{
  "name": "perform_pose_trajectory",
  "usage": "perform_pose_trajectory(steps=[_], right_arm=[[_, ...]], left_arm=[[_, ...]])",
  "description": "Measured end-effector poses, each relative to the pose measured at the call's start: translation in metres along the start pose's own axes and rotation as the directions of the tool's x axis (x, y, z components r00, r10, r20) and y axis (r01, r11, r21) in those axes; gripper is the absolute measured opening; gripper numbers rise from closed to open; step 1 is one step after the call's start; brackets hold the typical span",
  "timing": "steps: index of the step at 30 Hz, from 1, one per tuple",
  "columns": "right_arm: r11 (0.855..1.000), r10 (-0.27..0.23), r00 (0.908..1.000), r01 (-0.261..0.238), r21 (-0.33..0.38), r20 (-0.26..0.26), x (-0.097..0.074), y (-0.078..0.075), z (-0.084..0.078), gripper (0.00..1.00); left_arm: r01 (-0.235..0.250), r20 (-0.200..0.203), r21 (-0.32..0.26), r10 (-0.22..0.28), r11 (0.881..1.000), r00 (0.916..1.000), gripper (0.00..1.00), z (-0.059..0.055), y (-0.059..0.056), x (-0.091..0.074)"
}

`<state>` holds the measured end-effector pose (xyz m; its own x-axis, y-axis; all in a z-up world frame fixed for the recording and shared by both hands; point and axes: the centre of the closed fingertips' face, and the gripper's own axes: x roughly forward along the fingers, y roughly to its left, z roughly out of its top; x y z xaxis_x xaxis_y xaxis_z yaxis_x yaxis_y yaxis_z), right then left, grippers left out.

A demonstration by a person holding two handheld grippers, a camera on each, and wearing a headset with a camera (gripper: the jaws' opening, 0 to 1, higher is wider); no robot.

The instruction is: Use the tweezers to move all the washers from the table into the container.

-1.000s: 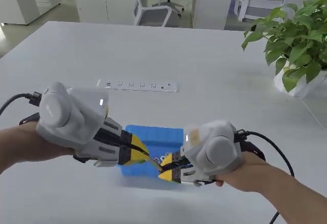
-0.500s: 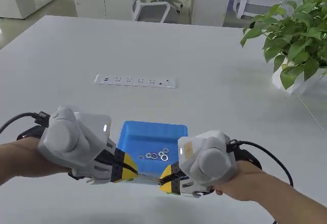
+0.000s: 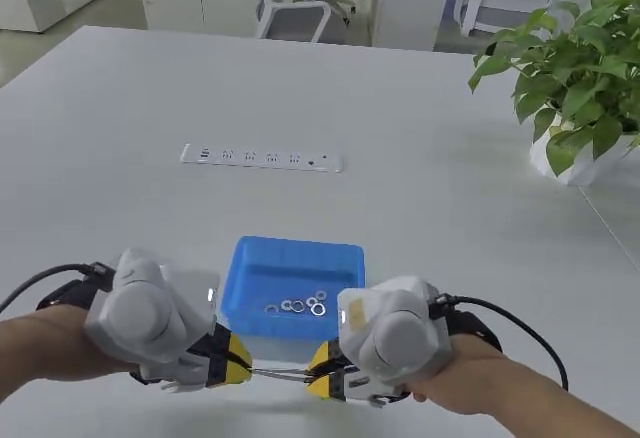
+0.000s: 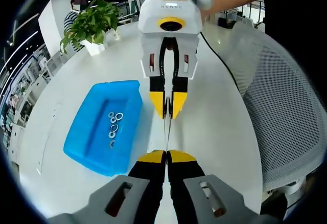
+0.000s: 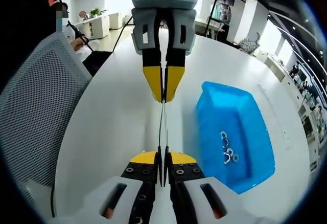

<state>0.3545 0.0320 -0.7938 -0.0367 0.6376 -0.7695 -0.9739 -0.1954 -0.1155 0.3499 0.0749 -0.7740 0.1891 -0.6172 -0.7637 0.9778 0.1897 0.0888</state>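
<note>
A blue container point(image 3: 295, 263) stands on the white table, with several metal washers point(image 3: 296, 306) lying inside it. In front of its near wall, my left gripper point(image 3: 238, 366) and my right gripper point(image 3: 318, 376) face each other, tip to tip. A thin pair of tweezers point(image 3: 281, 372) spans the gap, each gripper shut on one end. In the left gripper view the tweezers point(image 4: 166, 132) run from my left gripper point(image 4: 166, 156) to the right gripper point(image 4: 167, 112), with the container point(image 4: 97, 142) to the left. The right gripper view mirrors this: right gripper point(image 5: 162, 158), tweezers point(image 5: 162, 127), left gripper point(image 5: 163, 97), container point(image 5: 245, 127), washers point(image 5: 227, 150).
A white power strip point(image 3: 262, 158) lies further back on the table. A potted plant point(image 3: 575, 68) stands at the far right. A grey mesh chair point(image 4: 286, 111) sits just past the table's near edge. Office chairs and cabinets stand beyond the table.
Both grippers have drawn back from above the container toward the near table edge, still joined by the tweezers. The washers inside the container now show.
</note>
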Motion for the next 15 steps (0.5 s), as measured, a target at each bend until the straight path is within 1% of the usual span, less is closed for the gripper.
perform_pose_trajectory(steps=[2, 7, 10, 15], right_arm=[[1.000, 0.005, 1.0000, -0.005, 0.006, 0.001, 0.001, 0.002, -0.001, 0.09], [1.000, 0.021, 0.9996, -0.021, 0.005, -0.019, 0.004, 0.006, -0.006, 0.10], [1.000, 0.021, 0.9994, -0.021, 0.000, -0.028, 0.003, 0.007, -0.008, 0.11], [0.999, 0.041, 0.9980, -0.040, 0.009, -0.049, 0.004, 0.011, -0.014, 0.11]], left_arm=[[0.009, -0.010, -0.009, -0.009, 1.000, 0.9999, 0.05, -0.004, -0.002, 0.004], [0.028, -0.023, -0.028, -0.029, 0.999, 0.9993, 0.05, -0.008, -0.006, 0.012], [0.036, -0.028, -0.040, -0.037, 0.999, 0.9989, 0.05, -0.009, -0.008, 0.015], [0.054, -0.041, -0.049, -0.056, 0.997, 0.9976, 0.05, -0.012, -0.011, 0.019]])
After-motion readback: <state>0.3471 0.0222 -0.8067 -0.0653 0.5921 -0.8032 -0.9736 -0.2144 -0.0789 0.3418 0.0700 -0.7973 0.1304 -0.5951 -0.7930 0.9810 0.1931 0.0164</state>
